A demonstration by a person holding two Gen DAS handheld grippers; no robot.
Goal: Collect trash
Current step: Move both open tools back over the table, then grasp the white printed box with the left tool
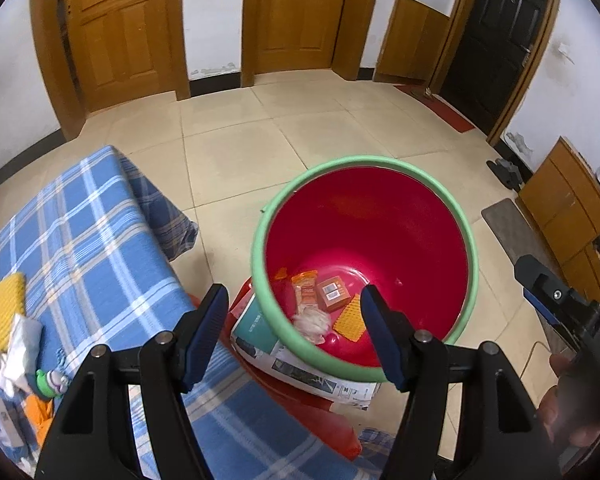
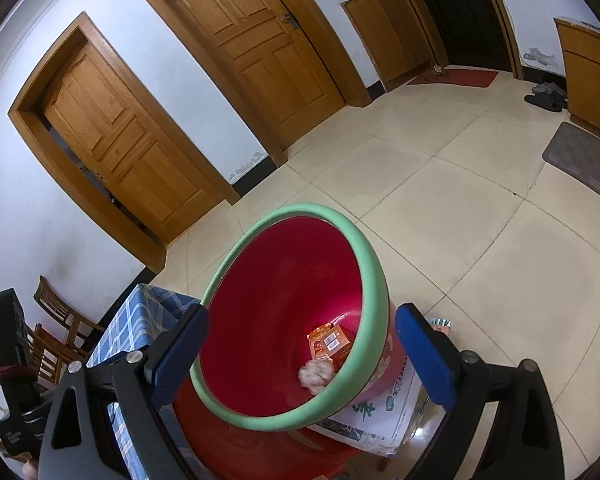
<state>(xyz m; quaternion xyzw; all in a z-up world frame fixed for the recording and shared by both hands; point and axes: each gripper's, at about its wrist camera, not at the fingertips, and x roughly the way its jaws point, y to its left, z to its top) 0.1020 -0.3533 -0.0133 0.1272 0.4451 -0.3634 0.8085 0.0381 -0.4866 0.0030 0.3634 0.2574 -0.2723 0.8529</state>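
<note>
A red bucket with a green rim stands on newspaper over a red stool, beside the table. Inside lie an orange box, a snack wrapper, a crumpled tissue and a yellow waffle-textured piece. My left gripper hangs open above the bucket's near rim with nothing between its pads. My right gripper is open wide above the same bucket, also empty. On the blue plaid tablecloth remain a yellow sponge, white crumpled tissue, a small green-capped bottle and an orange wrapper.
Tiled floor stretches beyond the bucket to two wooden doors and a dark door. A grey mat, shoes and a wooden cabinet are at the right. Wooden chairs stand behind the table.
</note>
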